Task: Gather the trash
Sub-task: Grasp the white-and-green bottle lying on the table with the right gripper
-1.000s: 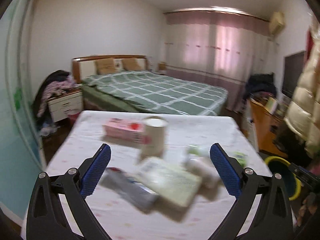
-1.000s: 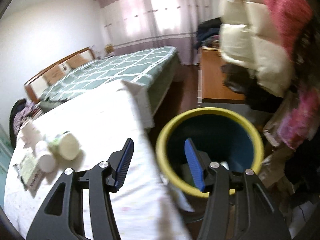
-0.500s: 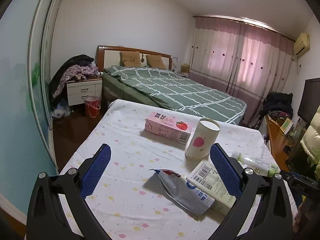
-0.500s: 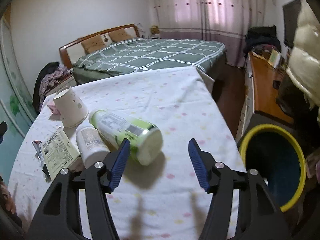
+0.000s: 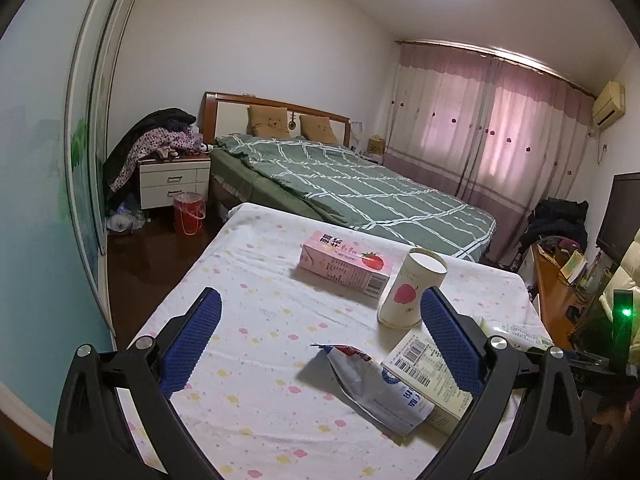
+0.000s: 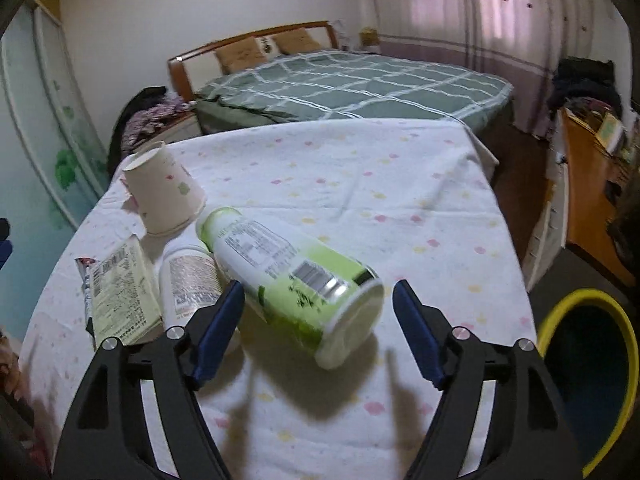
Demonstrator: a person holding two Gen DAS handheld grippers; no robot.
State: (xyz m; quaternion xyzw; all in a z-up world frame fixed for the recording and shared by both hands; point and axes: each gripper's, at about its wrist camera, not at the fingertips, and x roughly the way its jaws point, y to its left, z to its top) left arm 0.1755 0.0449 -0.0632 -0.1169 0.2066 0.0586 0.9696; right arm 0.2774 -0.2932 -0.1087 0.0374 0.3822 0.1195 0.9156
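Observation:
Trash lies on a table with a dotted white cloth (image 5: 256,320). In the left wrist view there are a pink carton (image 5: 345,262), an upside-down paper cup (image 5: 412,288), a torn blue-and-white wrapper (image 5: 378,390) and a pale green box (image 5: 430,376). My left gripper (image 5: 320,340) is open and empty above the wrapper. In the right wrist view a green-and-white bottle (image 6: 292,272) lies on its side between the open fingers of my right gripper (image 6: 320,332). A small white bottle (image 6: 190,284), the box (image 6: 118,292) and the cup (image 6: 162,190) lie to its left.
A yellow-rimmed blue bin (image 6: 588,380) stands on the floor right of the table. A green-quilted bed (image 5: 360,196) is beyond the table. A nightstand (image 5: 174,180) and red bucket (image 5: 189,212) stand far left. A wooden desk (image 6: 592,184) is on the right.
My right gripper swung left from over the bin to the table and closed in on the green bottle. My left gripper drew back and steadied over the wrapper.

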